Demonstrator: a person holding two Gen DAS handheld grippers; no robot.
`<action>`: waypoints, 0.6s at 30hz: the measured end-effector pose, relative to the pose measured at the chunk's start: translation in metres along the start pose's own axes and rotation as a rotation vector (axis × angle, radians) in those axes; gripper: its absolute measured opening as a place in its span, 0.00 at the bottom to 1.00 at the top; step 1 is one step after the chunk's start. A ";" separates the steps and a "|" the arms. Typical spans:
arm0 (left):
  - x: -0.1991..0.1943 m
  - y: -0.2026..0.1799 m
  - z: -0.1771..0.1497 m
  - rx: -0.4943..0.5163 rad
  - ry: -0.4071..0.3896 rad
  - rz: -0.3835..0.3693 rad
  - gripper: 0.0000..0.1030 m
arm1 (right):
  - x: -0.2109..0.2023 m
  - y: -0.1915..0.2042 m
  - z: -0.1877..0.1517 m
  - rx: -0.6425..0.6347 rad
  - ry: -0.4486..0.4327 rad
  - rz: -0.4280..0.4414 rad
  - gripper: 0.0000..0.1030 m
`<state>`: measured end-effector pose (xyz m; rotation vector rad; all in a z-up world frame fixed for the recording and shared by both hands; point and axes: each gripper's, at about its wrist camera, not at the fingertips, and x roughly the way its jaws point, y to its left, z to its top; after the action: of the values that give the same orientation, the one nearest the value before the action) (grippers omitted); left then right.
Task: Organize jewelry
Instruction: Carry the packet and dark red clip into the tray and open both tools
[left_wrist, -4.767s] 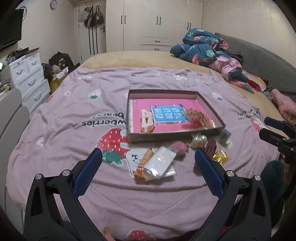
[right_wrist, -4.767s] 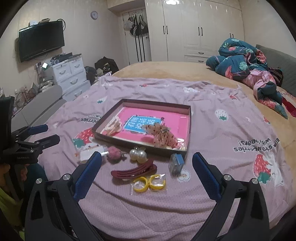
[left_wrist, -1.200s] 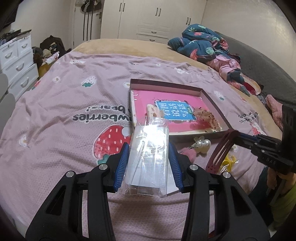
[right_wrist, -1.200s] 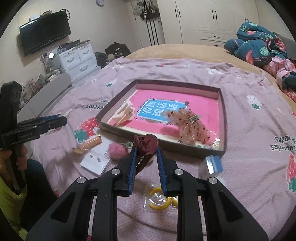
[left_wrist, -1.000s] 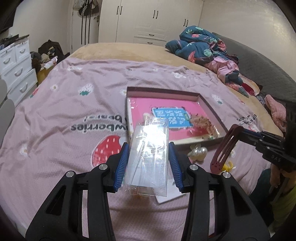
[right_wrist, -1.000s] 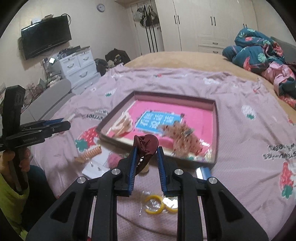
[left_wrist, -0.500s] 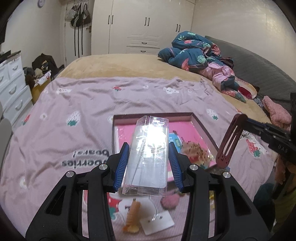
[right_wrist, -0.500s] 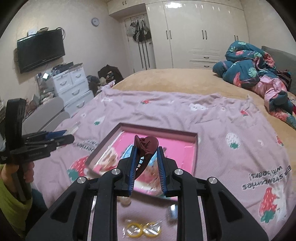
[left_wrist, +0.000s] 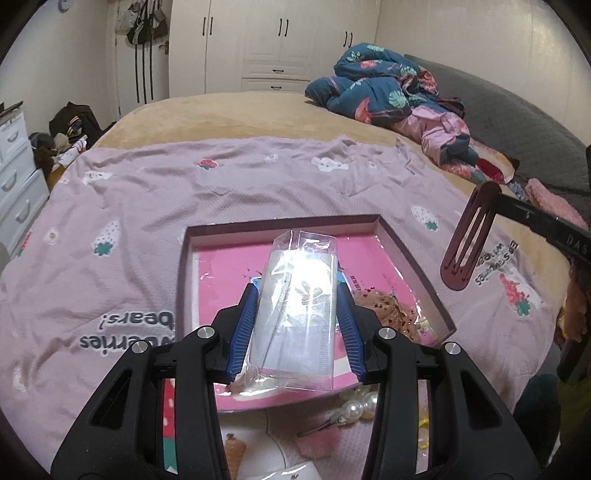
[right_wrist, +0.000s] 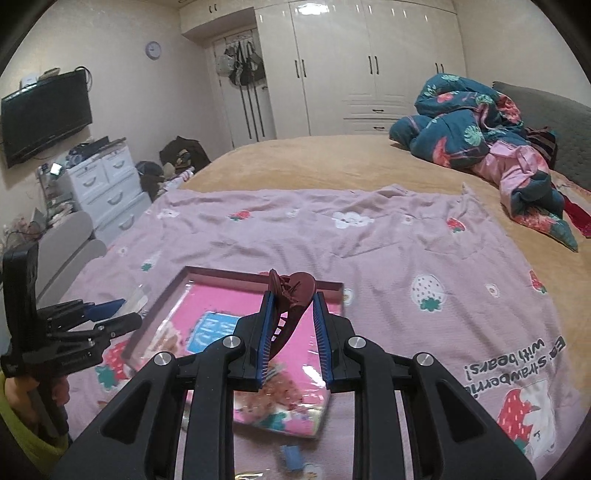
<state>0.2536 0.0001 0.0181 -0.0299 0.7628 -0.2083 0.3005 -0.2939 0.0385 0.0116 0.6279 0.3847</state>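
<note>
My left gripper (left_wrist: 297, 295) is shut on a clear plastic packet (left_wrist: 295, 314) and holds it above the pink-lined tray (left_wrist: 221, 232) on the bed. My right gripper (right_wrist: 291, 306) is shut on a dark red hair claw clip (right_wrist: 291, 291) and holds it above the same tray (right_wrist: 255, 275). The clip also shows in the left wrist view (left_wrist: 467, 236), hanging to the right of the tray. A spotted beige hair piece (left_wrist: 388, 306) and a blue label (right_wrist: 212, 330) lie in the tray.
Pearl clips (left_wrist: 360, 400), a pink pom-pom (left_wrist: 314, 445) and an orange clip (left_wrist: 234, 452) lie on the purple strawberry blanket (left_wrist: 110, 295) in front of the tray. A small blue box (right_wrist: 291, 458) lies near the tray's front. Bundled bedding (right_wrist: 480, 129) sits far right.
Both grippers picked up their items since the earliest frames, then rose and moved forward over the tray. Loose items now lie below and behind the fingertips.
</note>
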 end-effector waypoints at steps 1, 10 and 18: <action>0.004 -0.002 -0.001 0.002 0.006 0.000 0.34 | 0.003 -0.002 -0.002 0.002 0.006 -0.004 0.20; 0.040 -0.006 -0.012 0.025 0.060 0.014 0.34 | 0.027 -0.012 -0.023 0.000 0.069 -0.022 0.20; 0.058 -0.008 -0.018 0.042 0.089 0.013 0.34 | 0.045 -0.014 -0.039 -0.018 0.125 -0.037 0.20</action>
<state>0.2808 -0.0186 -0.0336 0.0240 0.8470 -0.2147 0.3162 -0.2951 -0.0211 -0.0418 0.7467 0.3570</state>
